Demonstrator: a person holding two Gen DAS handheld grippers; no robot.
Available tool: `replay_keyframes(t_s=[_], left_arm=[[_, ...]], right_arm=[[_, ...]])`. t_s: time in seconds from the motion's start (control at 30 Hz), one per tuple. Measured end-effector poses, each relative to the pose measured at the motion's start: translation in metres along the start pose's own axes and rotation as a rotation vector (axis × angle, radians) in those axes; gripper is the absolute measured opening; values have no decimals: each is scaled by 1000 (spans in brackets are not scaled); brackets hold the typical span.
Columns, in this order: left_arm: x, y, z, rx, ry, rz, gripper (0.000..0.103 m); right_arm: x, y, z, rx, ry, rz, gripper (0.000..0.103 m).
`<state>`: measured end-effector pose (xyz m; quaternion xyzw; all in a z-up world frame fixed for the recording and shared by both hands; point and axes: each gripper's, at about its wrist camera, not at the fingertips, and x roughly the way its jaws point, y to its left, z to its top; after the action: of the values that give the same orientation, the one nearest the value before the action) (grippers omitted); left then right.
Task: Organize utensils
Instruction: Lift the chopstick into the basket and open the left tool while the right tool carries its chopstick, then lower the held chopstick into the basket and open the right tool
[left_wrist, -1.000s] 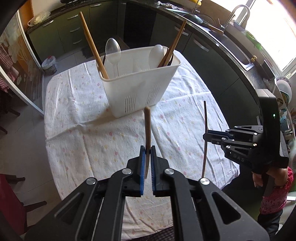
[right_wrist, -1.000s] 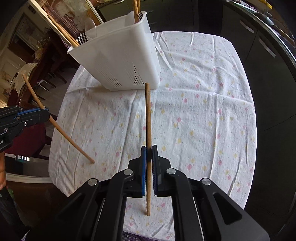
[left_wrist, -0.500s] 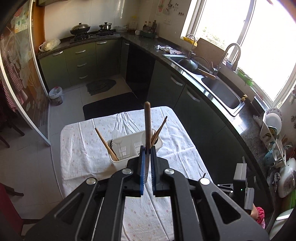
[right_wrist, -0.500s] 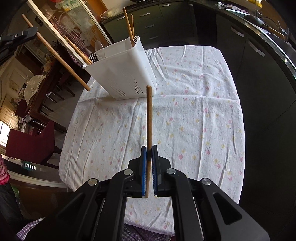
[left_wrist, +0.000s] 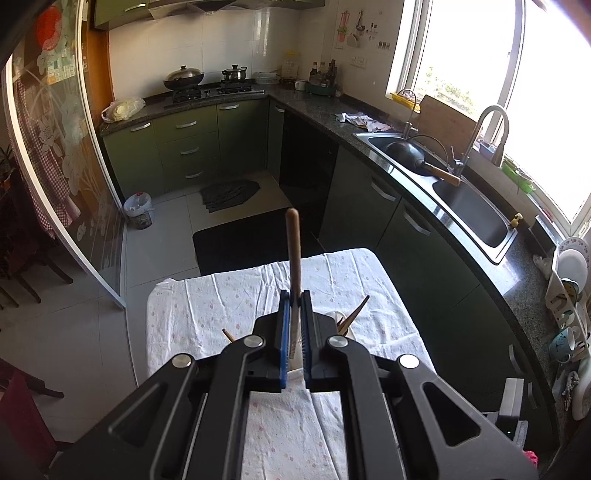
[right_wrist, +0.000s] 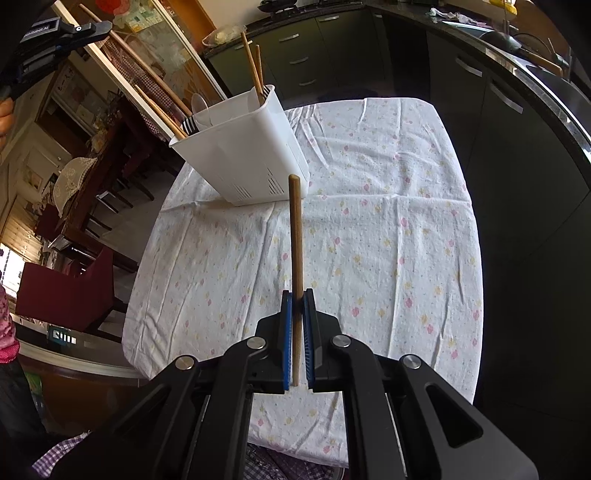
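Note:
My left gripper (left_wrist: 294, 295) is shut on a wooden chopstick (left_wrist: 293, 251) and holds it high above the table. In the right wrist view this gripper (right_wrist: 55, 35) is at the top left, and its chopstick (right_wrist: 140, 79) slants down into the white utensil caddy (right_wrist: 247, 155). The caddy holds chopsticks and white spoons. In the left wrist view the caddy (left_wrist: 343, 325) is mostly hidden behind my fingers. My right gripper (right_wrist: 297, 295) is shut on another wooden chopstick (right_wrist: 295, 236) above the near part of the table.
The table has a white flowered cloth (right_wrist: 388, 229). Dark green kitchen cabinets (left_wrist: 184, 147) and a sink counter (left_wrist: 461, 199) run behind and to the right. A glass sliding door (left_wrist: 62, 177) and red chairs (right_wrist: 66, 295) are at the left.
My left gripper has risen high and come over the caddy, and its chopstick's lower end now reaches into the caddy. My right gripper has drawn back a little with its chopstick.

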<state>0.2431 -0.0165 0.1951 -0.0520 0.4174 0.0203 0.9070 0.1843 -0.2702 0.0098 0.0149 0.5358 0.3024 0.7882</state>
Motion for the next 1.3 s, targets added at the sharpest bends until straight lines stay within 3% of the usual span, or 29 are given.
replay_keyframes(t_s=[0.23, 0.43, 0.5, 0.57, 0.63, 0.87, 1.07, 1.3], left_arm=[[60, 13, -20, 17, 99, 72, 6], [107, 26, -50, 8, 207, 42, 7], [107, 29, -55, -2, 209, 8, 21], [97, 30, -56, -6, 175, -14, 37], [81, 29, -58, 1, 119, -31, 44], [15, 32, -86, 19, -52, -136, 45], [-12, 38, -120, 45, -121, -173, 45], [-17, 50, -154, 49, -166, -197, 48]], right_arm=[[-26, 15, 12, -25, -65, 14, 7], [-62, 39, 39, -56, -162, 12, 7], [-78, 50, 53, -69, -209, 18, 7], [-94, 62, 69, -81, -270, 21, 7], [-108, 74, 87, -85, -334, 22, 7], [-110, 101, 158, -65, -507, -25, 7], [-41, 104, 192, -55, -451, -125, 7], [34, 91, 189, -66, -354, -191, 7]])
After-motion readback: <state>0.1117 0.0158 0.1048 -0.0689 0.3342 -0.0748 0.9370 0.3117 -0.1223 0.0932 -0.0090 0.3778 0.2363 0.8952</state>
